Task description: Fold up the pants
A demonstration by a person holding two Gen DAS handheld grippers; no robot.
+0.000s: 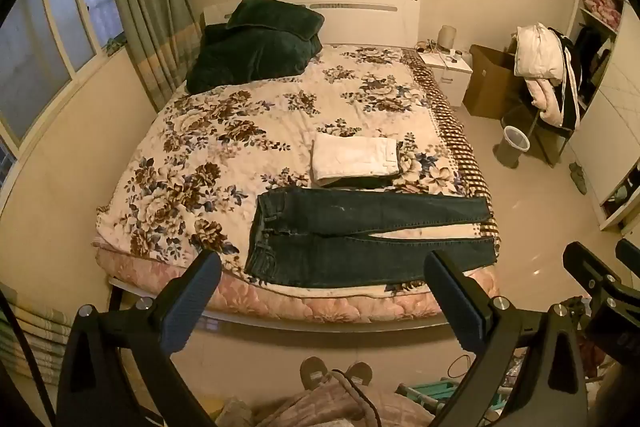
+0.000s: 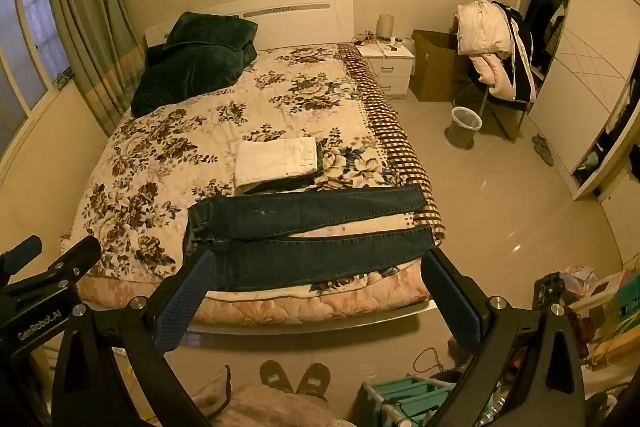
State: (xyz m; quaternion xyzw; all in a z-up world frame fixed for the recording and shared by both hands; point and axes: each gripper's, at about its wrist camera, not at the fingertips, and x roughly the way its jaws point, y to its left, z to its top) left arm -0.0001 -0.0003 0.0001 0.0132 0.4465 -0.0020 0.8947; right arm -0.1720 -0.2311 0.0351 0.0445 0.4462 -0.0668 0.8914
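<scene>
Lying flat near the foot of the bed, the dark blue jeans stretch across the lower middle of the left wrist frame, waistband at the left, both legs running to the right and slightly parted toward the cuffs, which reach the checked border of the floral quilt. Just above them in the frame sits a folded stack with white pants on top. A dark green blanket is heaped at the upper left by the headboard.

Both grippers hover off the bed's foot edge, apart from the cloth. The left gripper is released, its blue-padded fingers spread wide with nothing between them. The right gripper is likewise spread wide and empty; in its view the jeans lie just beyond the fingertips.

Right of the bed stand a white nightstand, a cardboard box, a wastebasket and a chair draped with clothes.
</scene>
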